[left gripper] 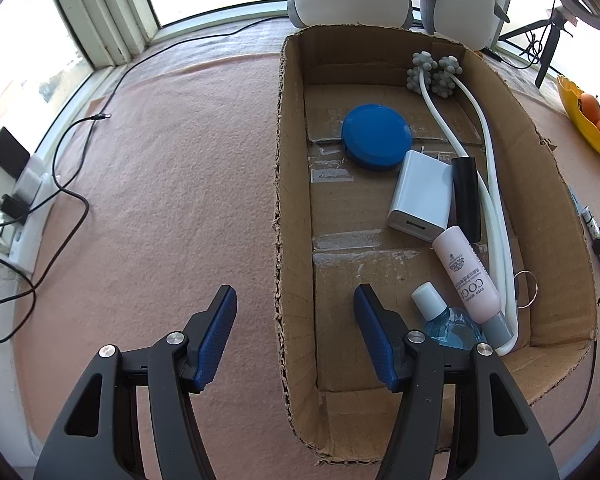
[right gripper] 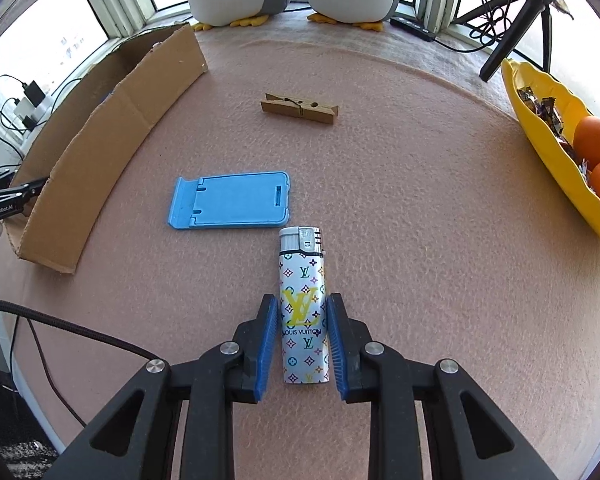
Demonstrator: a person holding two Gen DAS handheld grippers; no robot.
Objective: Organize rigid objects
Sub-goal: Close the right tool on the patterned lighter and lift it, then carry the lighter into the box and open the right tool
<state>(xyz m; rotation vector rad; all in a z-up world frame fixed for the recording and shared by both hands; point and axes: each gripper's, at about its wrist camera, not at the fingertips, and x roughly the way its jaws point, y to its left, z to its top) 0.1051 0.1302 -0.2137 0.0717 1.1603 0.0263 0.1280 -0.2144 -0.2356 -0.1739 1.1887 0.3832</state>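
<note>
**Lighter between the right jaws, left gripper spread over the box wall**

Left wrist view: the left gripper (left gripper: 295,300) is spread wide and holds nothing, one blue pad over the pink felt table (left gripper: 172,184), the other over the inside of the cardboard box (left gripper: 540,200). Its jaws straddle the box's near wall. In the box lie a blue round case (left gripper: 376,136), a white charger (left gripper: 420,194) touching a black cylinder (left gripper: 466,196), a pink tube (left gripper: 466,274), a small blue bottle (left gripper: 446,320) and a white massager (left gripper: 488,168) with grey knobbed heads at the far end.

Right wrist view: the right gripper (right gripper: 302,316) has its jaws narrow around a patterned lighter (right gripper: 303,304) lying flat on the table, cap pointing away. The right pad looks to touch the lighter's side; whether the left pad touches I cannot tell. Just beyond lies a blue phone stand (right gripper: 232,199), farther off a wooden clothespin (right gripper: 299,108). The box stands at the left, a yellow fruit bowl (right gripper: 540,136) at the right.
</note>
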